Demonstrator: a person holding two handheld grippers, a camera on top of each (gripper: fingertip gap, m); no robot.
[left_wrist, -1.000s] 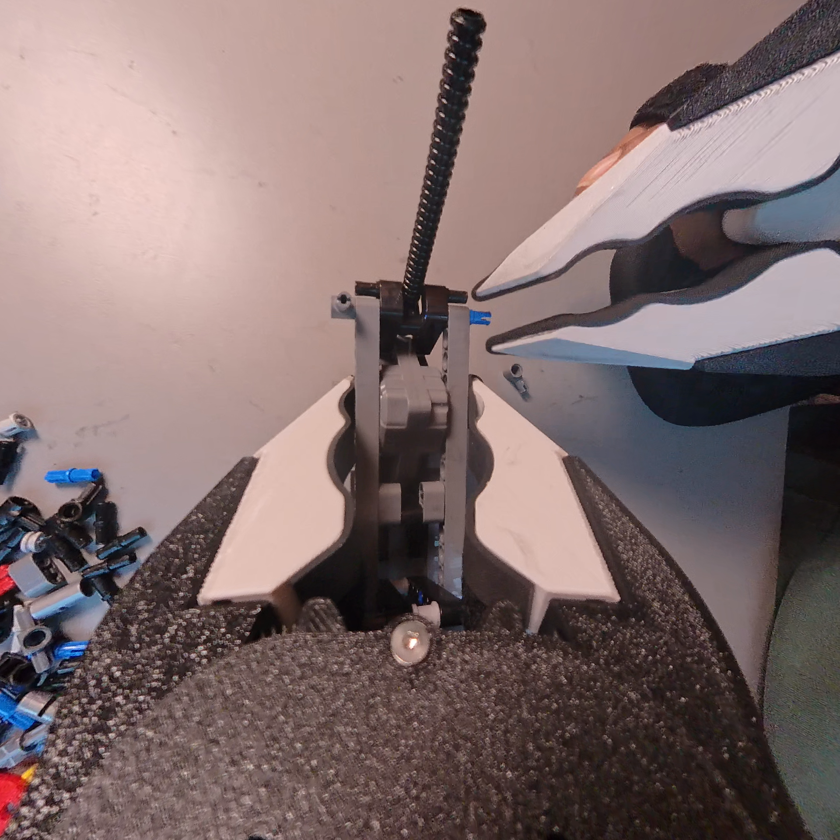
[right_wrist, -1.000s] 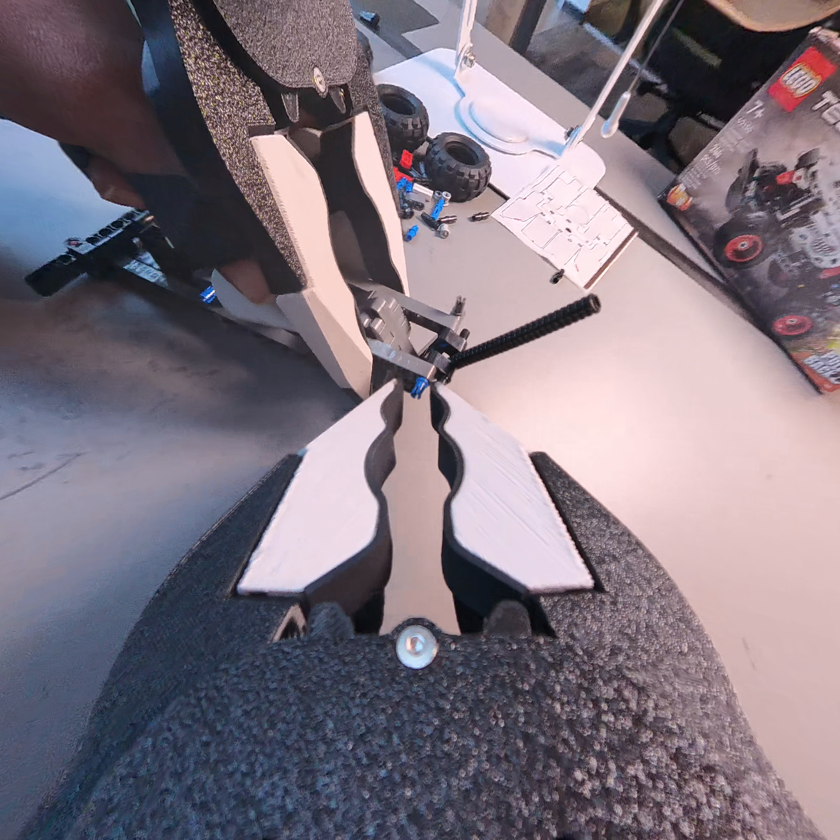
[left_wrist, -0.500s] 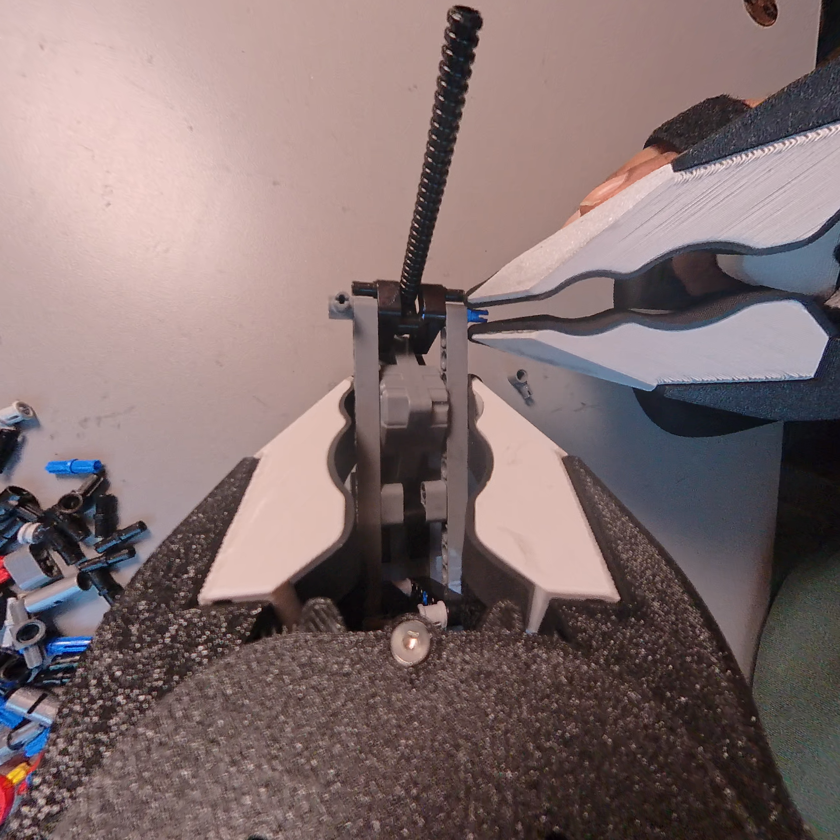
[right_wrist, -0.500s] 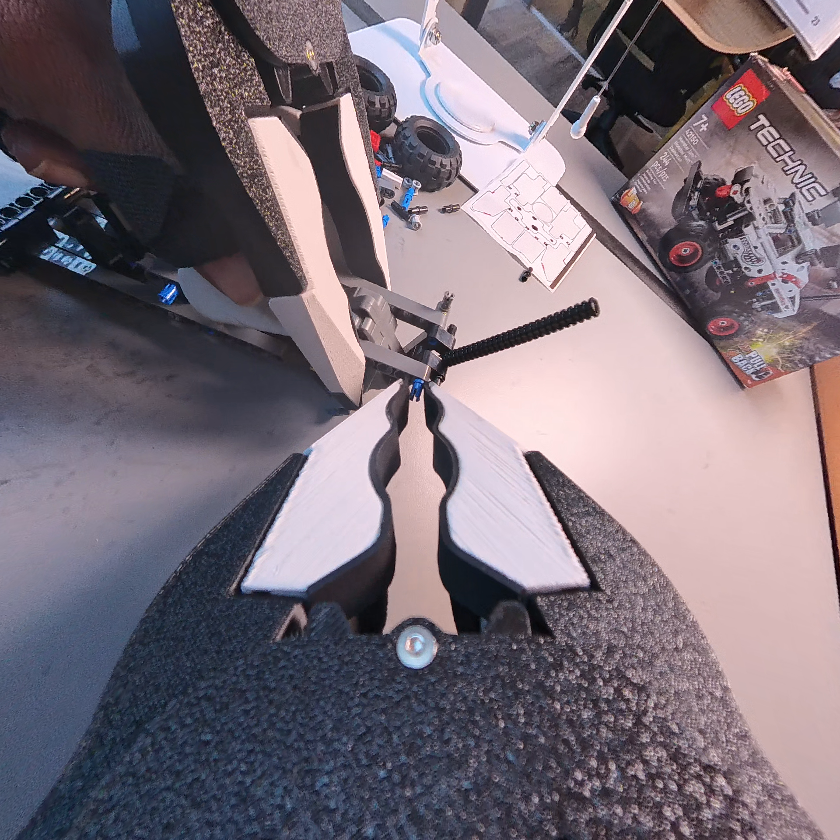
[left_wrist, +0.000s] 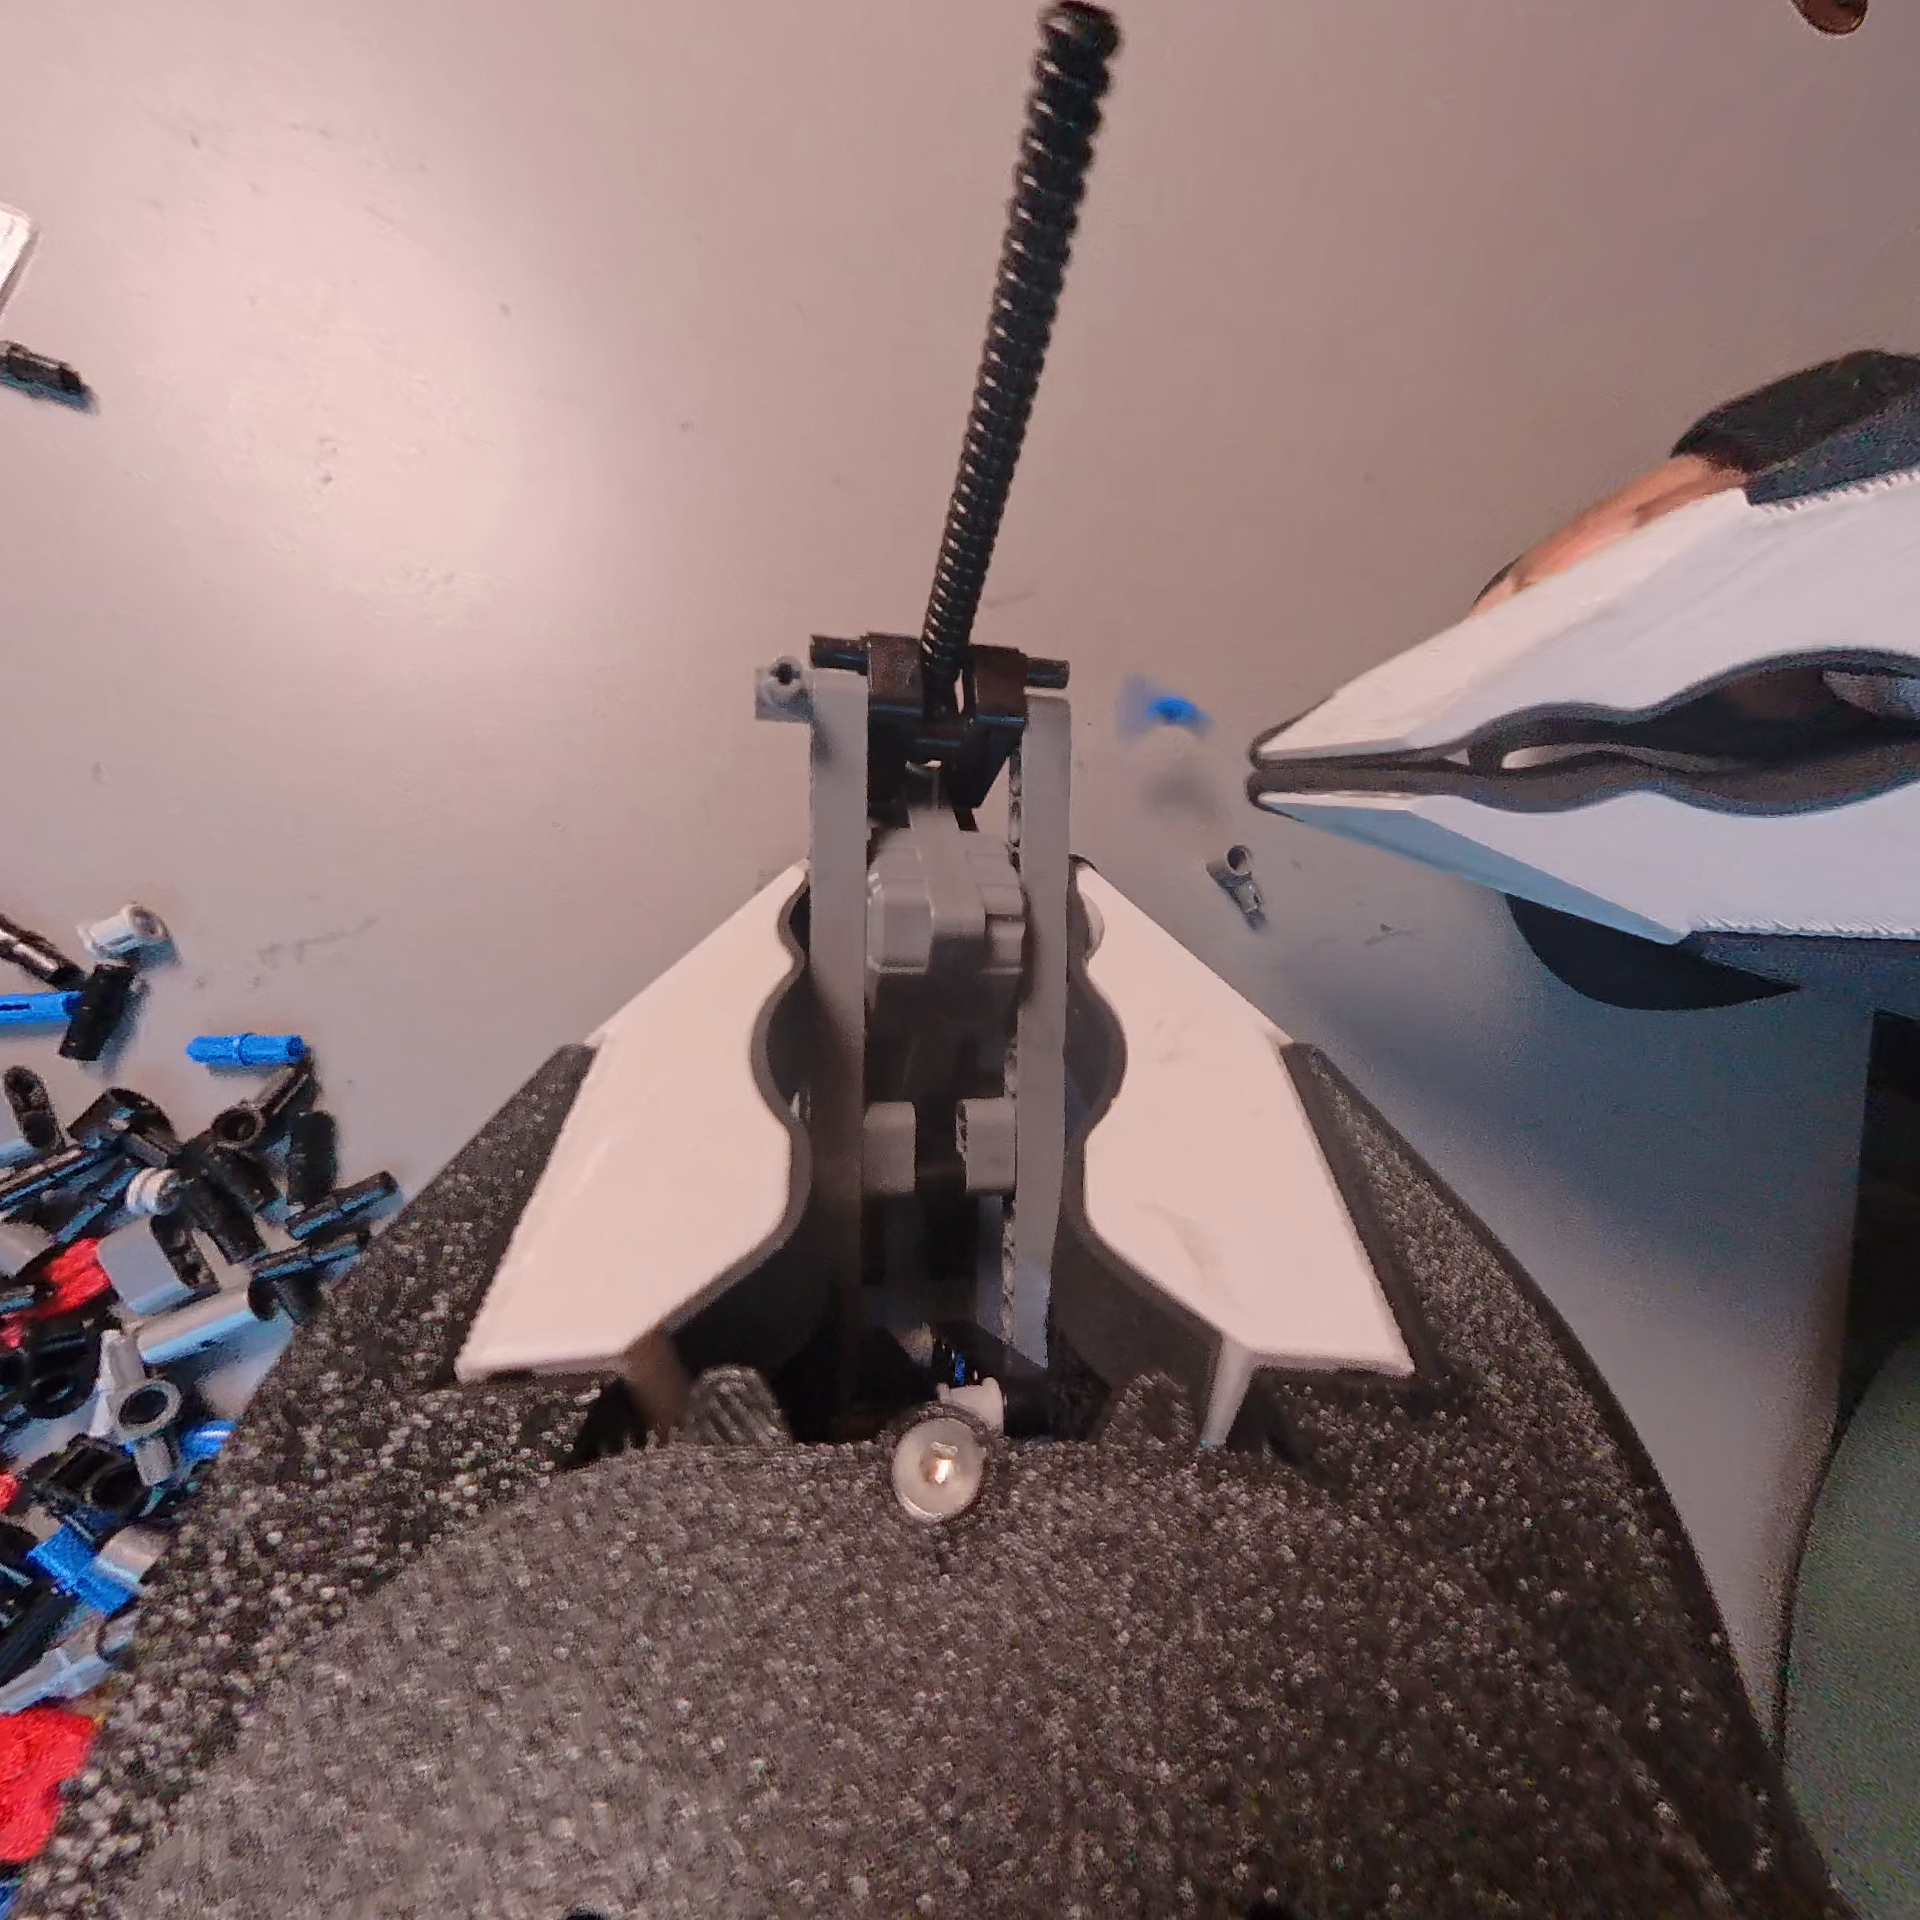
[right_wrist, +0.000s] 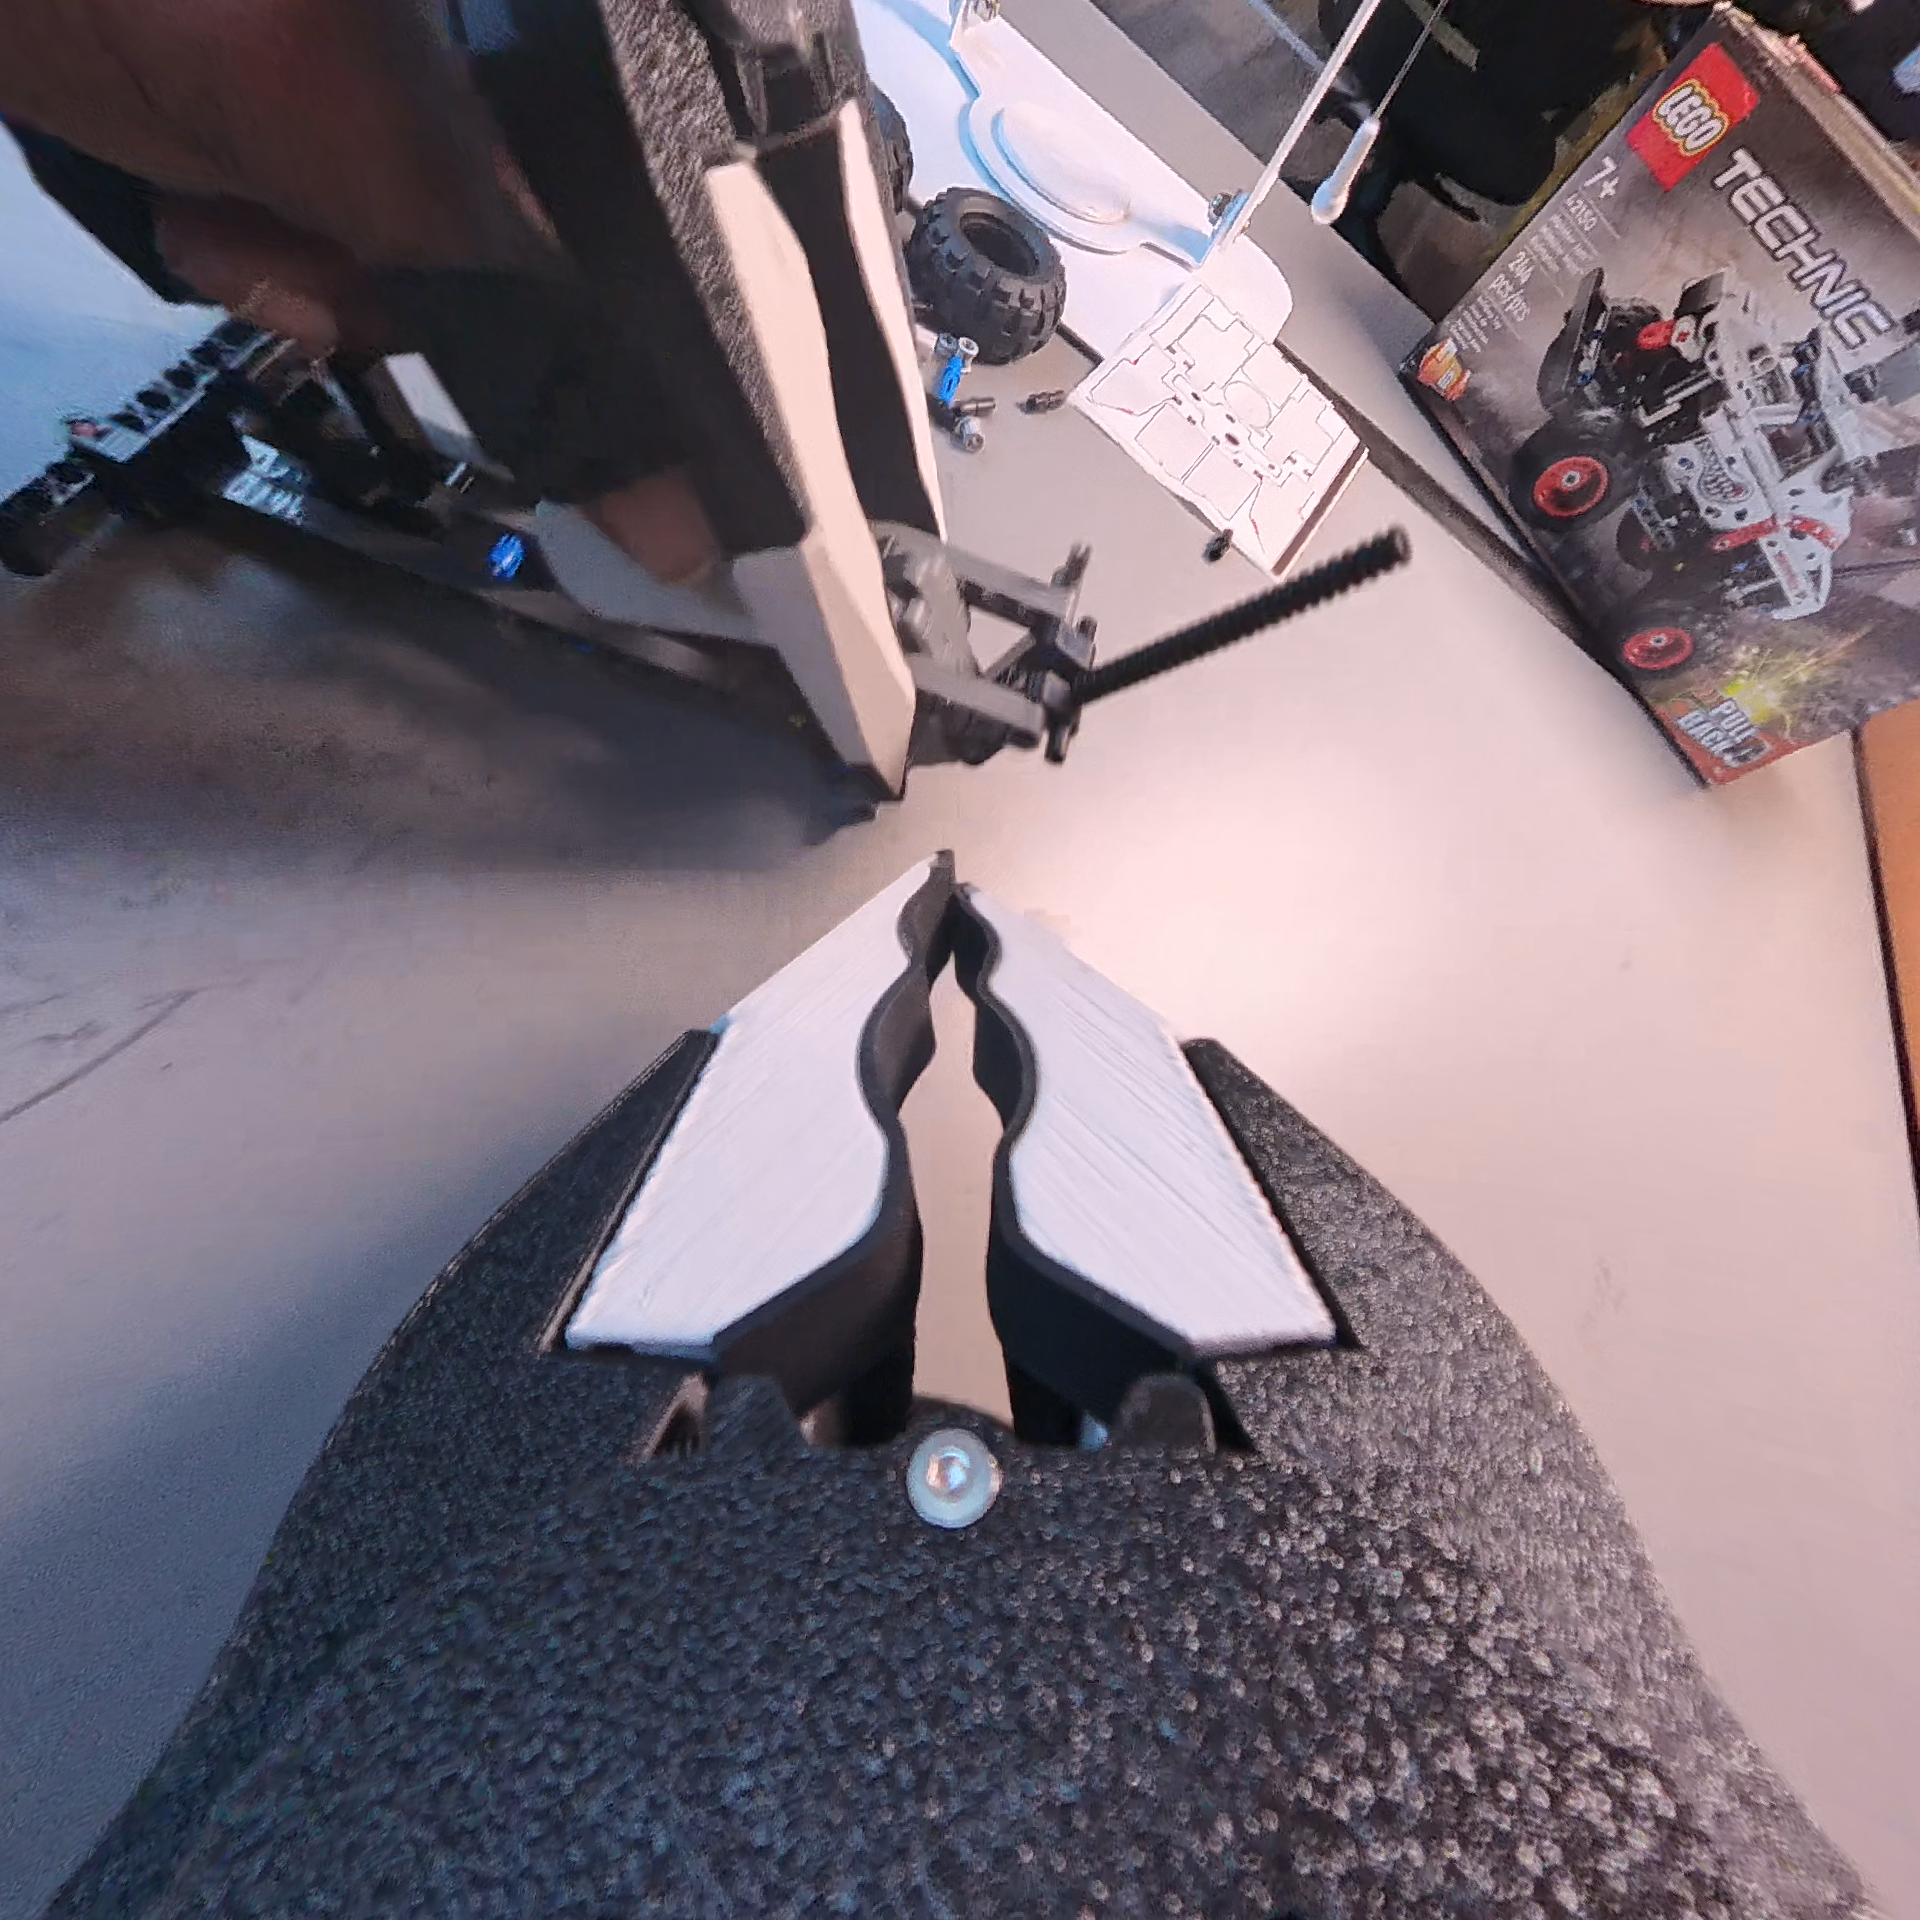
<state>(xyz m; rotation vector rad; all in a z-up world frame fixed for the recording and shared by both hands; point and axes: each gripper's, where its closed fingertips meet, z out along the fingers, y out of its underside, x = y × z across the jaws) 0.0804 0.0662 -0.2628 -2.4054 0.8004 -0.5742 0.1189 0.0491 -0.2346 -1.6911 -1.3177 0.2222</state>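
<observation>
Low in the left wrist view, the left gripper (left_wrist: 940, 997) pinches a grey brick assembly (left_wrist: 940, 935) with a black ribbed hose (left_wrist: 1003, 353) rising above it. At right, the right gripper (left_wrist: 1257, 767) is pressed together, holding nothing, beside a blurred blue pin (left_wrist: 1166, 711). Loose pieces (left_wrist: 156, 1226) lie lower left on the table (left_wrist: 416, 416)

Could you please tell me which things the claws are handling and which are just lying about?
In hand: left claw, shut on grey assembly with black ribbed rod; right claw, shut, apart from it.
Lying about: loose parts pile, tyre, sheet, box.
</observation>
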